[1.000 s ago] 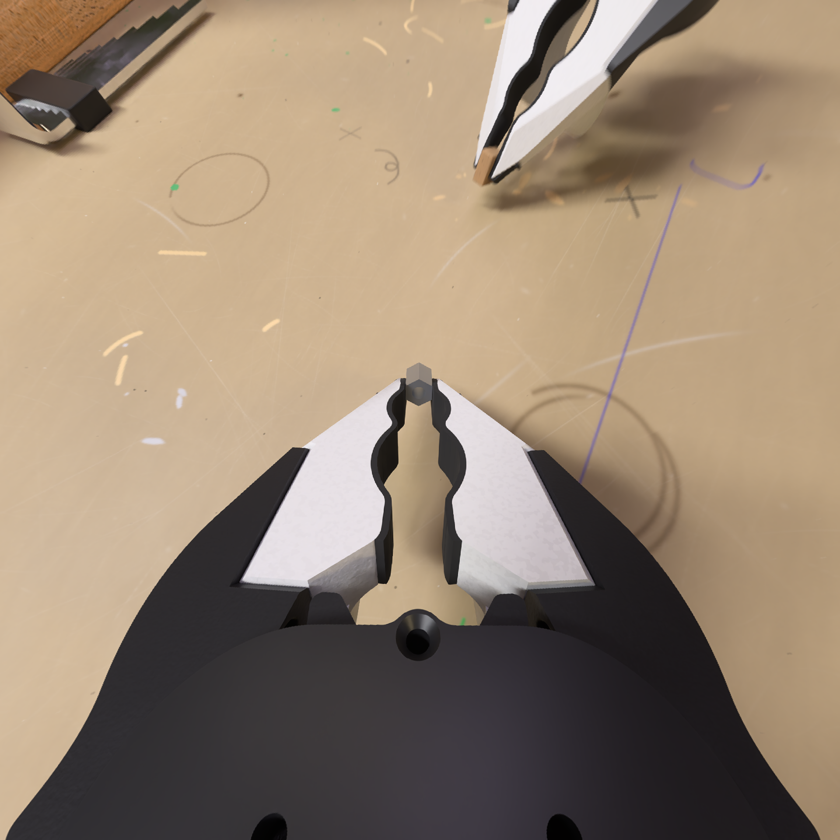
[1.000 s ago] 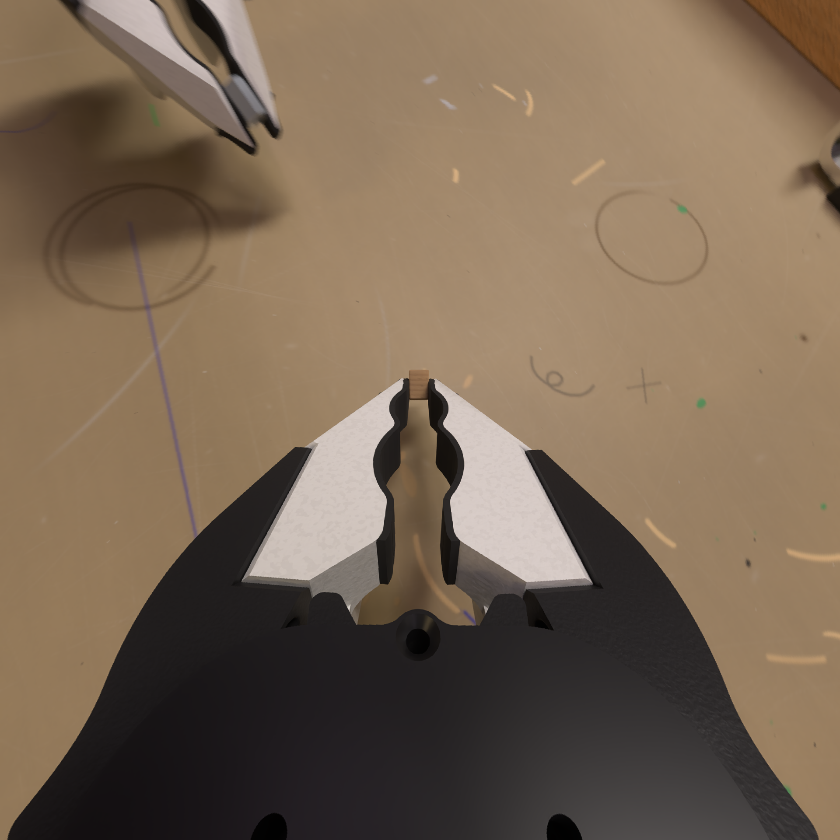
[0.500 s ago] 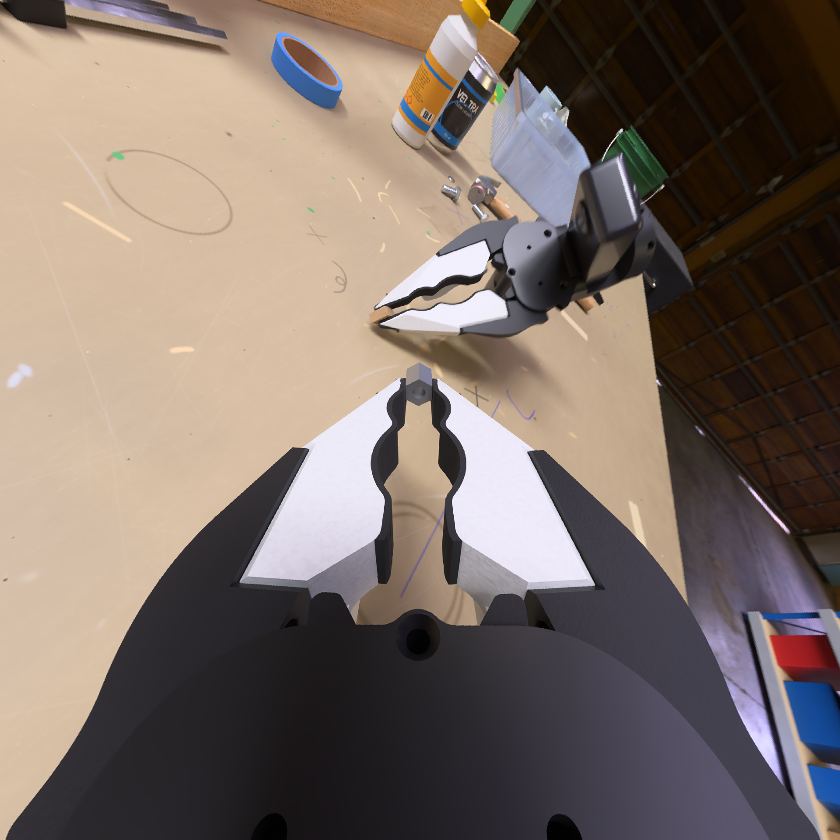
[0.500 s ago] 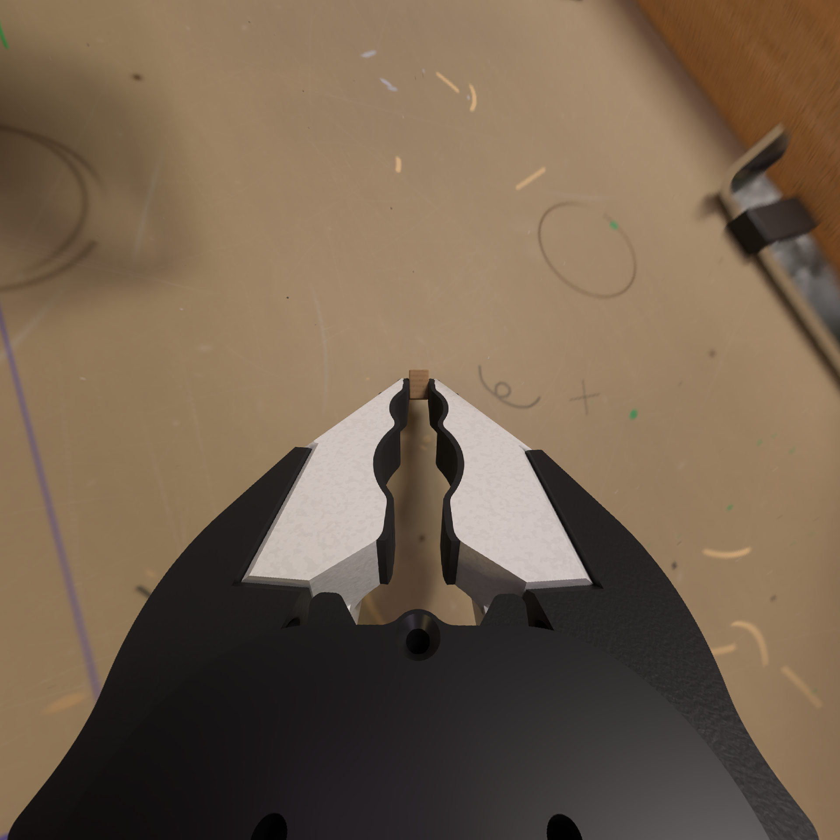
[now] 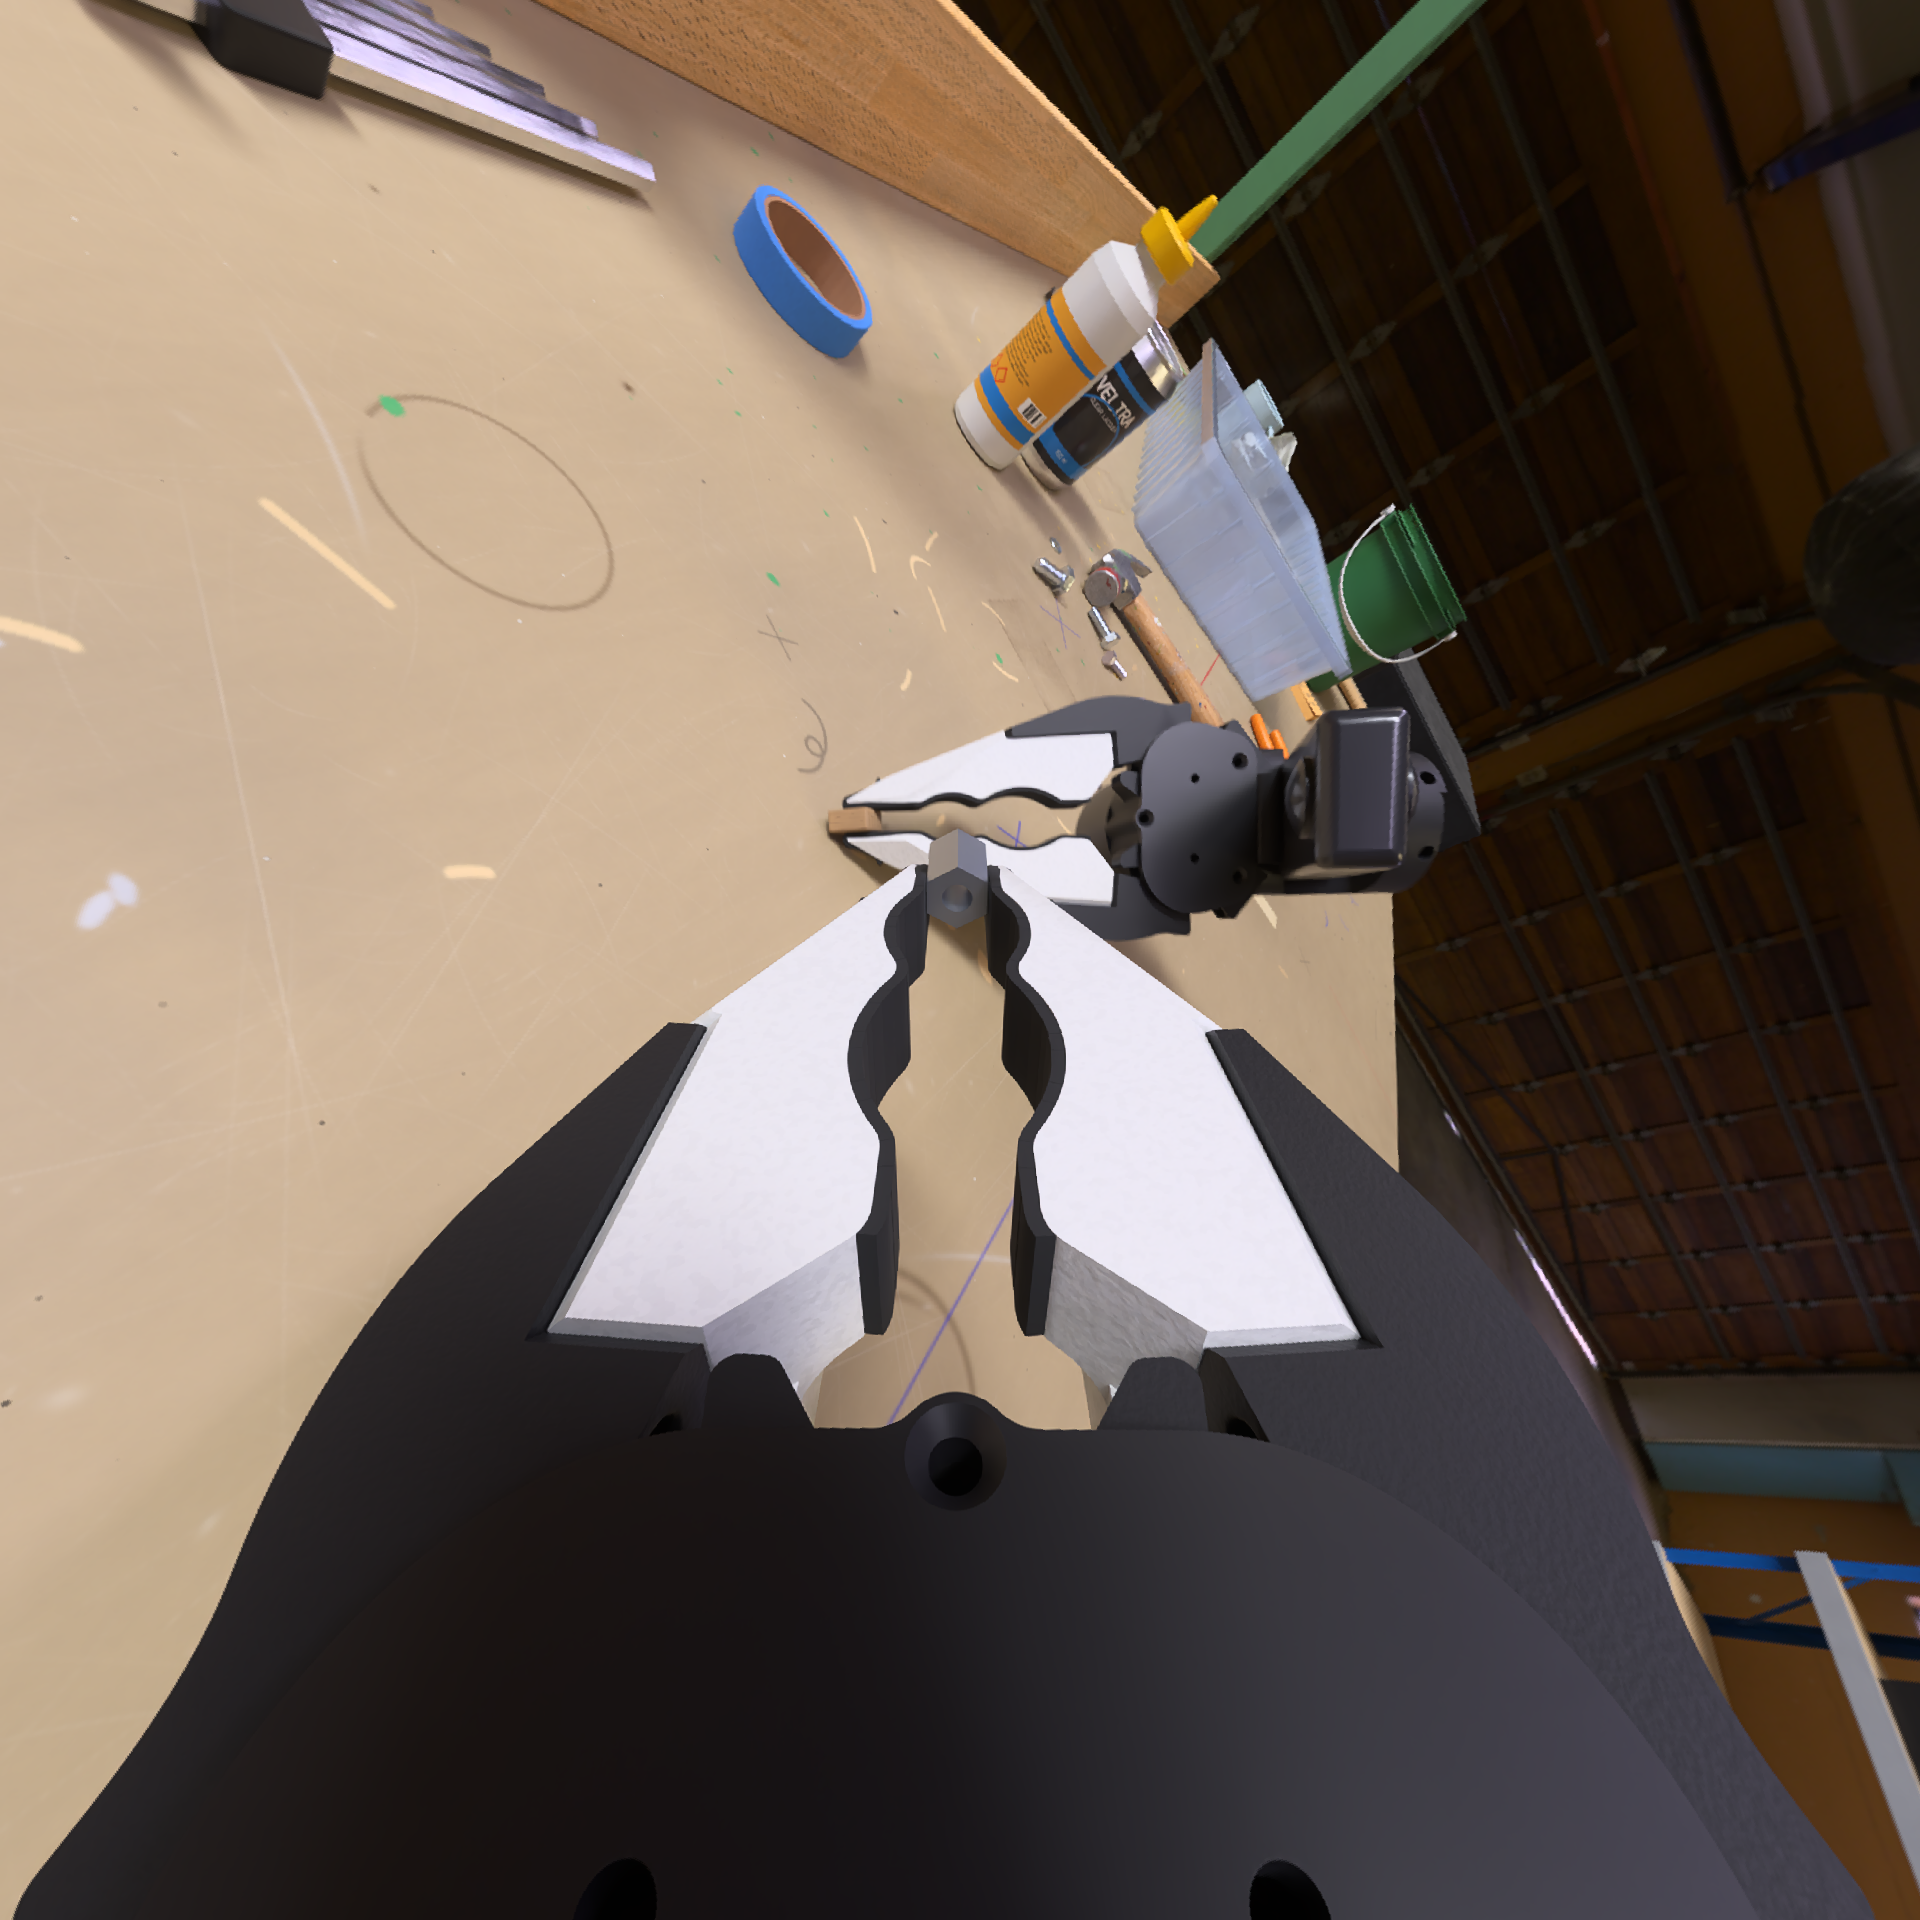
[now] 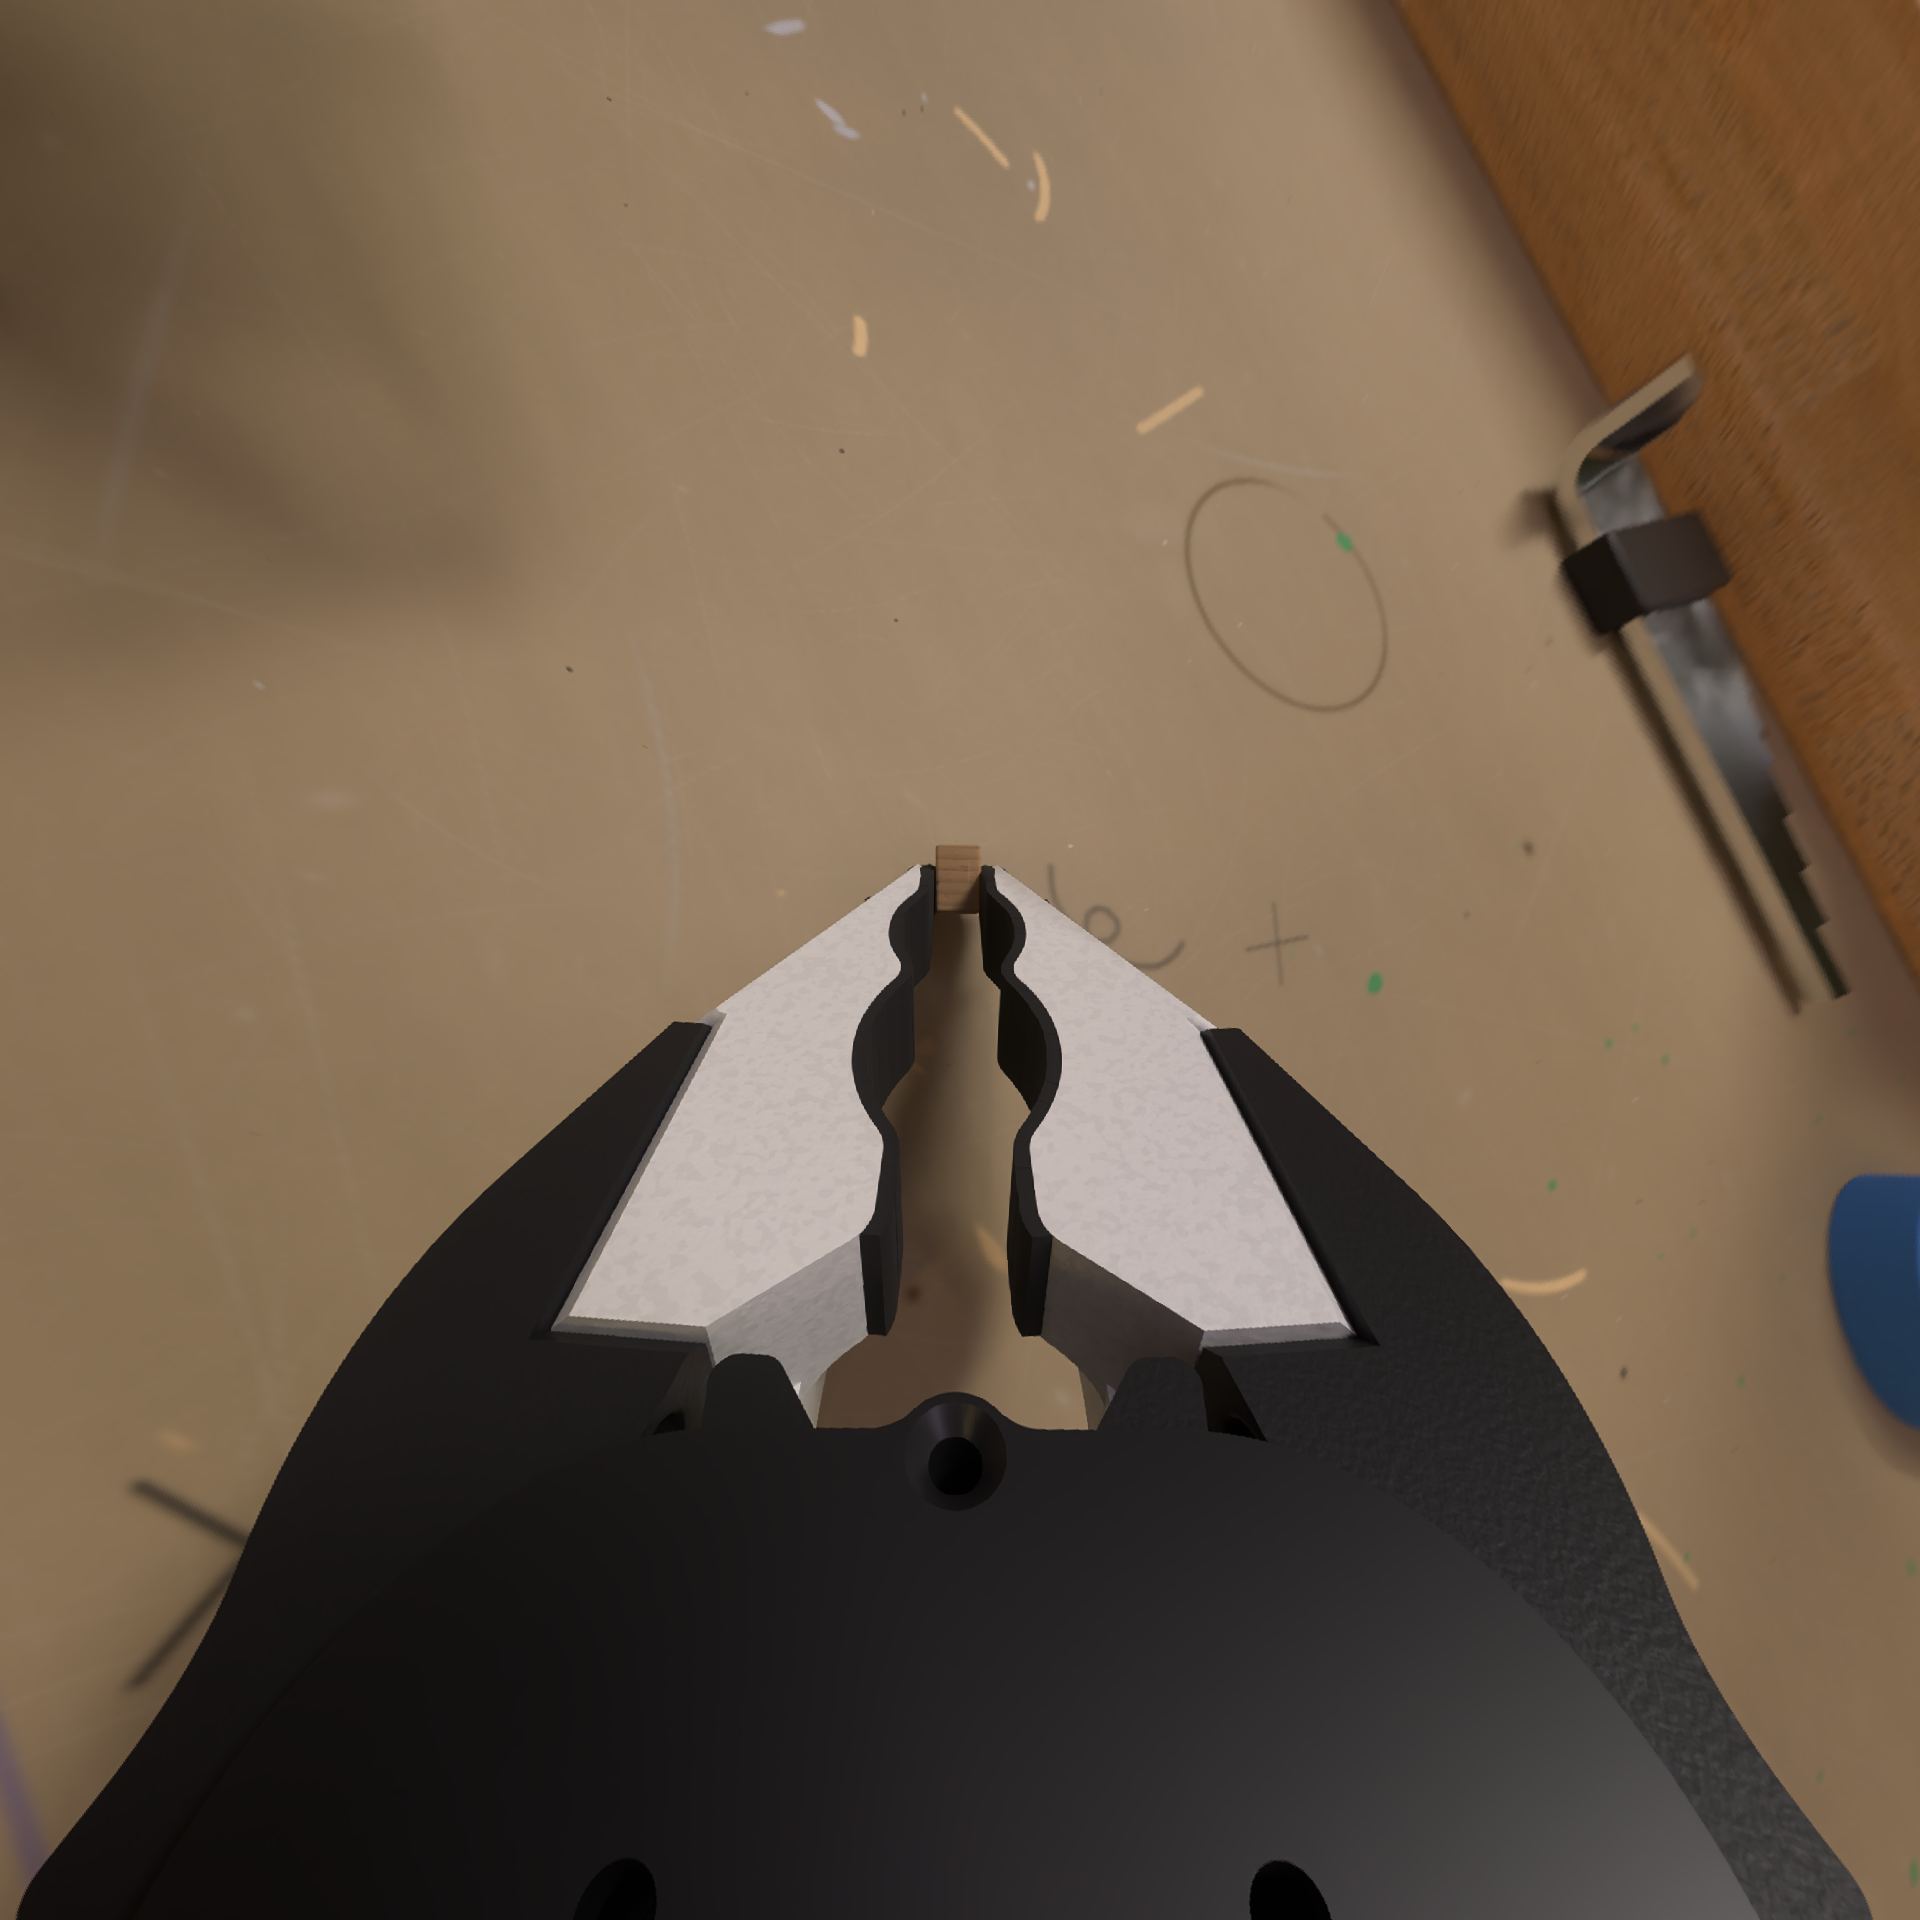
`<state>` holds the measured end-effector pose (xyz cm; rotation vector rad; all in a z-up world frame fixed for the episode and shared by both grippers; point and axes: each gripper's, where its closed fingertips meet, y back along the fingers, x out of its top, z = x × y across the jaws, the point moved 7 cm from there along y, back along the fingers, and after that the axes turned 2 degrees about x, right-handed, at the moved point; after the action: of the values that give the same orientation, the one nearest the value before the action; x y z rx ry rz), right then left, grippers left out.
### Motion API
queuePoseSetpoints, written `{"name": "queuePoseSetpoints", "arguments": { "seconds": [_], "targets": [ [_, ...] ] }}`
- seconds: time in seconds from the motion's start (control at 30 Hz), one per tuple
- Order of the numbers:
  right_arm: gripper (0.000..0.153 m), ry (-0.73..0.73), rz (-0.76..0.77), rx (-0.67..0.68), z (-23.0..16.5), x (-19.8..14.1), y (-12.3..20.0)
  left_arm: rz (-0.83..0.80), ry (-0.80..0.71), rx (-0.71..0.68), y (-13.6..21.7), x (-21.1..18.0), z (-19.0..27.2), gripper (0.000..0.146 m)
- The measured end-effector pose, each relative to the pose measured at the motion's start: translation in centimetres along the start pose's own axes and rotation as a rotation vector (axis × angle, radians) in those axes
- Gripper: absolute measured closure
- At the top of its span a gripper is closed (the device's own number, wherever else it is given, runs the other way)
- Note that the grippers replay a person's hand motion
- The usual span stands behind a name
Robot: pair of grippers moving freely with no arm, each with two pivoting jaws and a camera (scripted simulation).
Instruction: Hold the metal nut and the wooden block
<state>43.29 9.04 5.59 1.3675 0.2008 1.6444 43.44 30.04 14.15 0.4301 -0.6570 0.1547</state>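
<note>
Left wrist view: the left gripper [image 5: 956, 894] pinches the metal nut [image 5: 956, 891] at its fingertips above the workbench [image 5: 312, 831]. Beyond it, the right gripper [image 5: 868, 826] clamps the wooden block [image 6: 957, 878] at its tips; blue tape [image 5: 800, 270] lies farther off.

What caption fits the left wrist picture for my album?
The left gripper pinches a metal nut above the workbench while the right gripper holds a wooden block.

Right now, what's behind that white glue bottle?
Behind the glue bottle a dark can leans against it; most of the can is covered. Beyond lies a wooden board.
</note>
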Motion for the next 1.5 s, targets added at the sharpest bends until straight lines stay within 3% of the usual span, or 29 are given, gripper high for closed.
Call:
{"name": "queuePoseSetpoints", "arguments": {
  "seconds": [0.13, 0.33, 0.47, 0.63, 0.87, 1.27, 1.33, 1.4, 1.5],
  "targets": [
    [0.145, -0.103, 0.016, 0.104, -1.1, 0.9, 0.4, -0.006, 0.017, 0.014, -0.4, 0.6, -0.4, 0.136],
    [0.145, -0.268, 0.026, 0.119, -0.6, 0.8, -0.2, -0.009, 0.04, 0.001, -0.9, 0.9, -0.2, 0.136],
    [0.145, -0.366, 0.046, 0.162, -1.9, 2.6, -0.9, -0.016, 0.027, 0.008, -1.2, 1.0, 0.1, 0.136],
    [0.145, -0.342, 0.102, 0.046, -2.1, 4.6, -1.0, -0.015, 0.026, 0.009, -1.4, 1.0, 0.3, 0.136],
    [0.145, -0.595, 0.176, 0.037, -1.5, 5.1, -0.2, -0.015, 0.005, 0.03, -1.5, 0.8, 0.1, 0.136],
    [0.145, -0.692, 0.121, -0.021, -0.7, 1.4, 2.0, -0.012, -0.032, 0.059, -1.3, 0.5, -1.0, 0.136],
    [0.145, -0.675, 0.118, 0.029, -0.9, 1.1, 2.1, -0.013, -0.035, 0.057, -1.3, 0.5, -1.0, 0.136],
    [0.145, -0.564, 0.143, 0.154, -1.8, 1.1, 2.4, -0.014, -0.05, 0.067, -1.2, 0.4, -1.1, 0.136],
    [0.145, -0.439, 0.006, 0.294, -3.6, 1.5, 4.2, -0.026, -0.103, 0.074, -1.0, 0.3, -1.3, 0.136]
  ]
}}
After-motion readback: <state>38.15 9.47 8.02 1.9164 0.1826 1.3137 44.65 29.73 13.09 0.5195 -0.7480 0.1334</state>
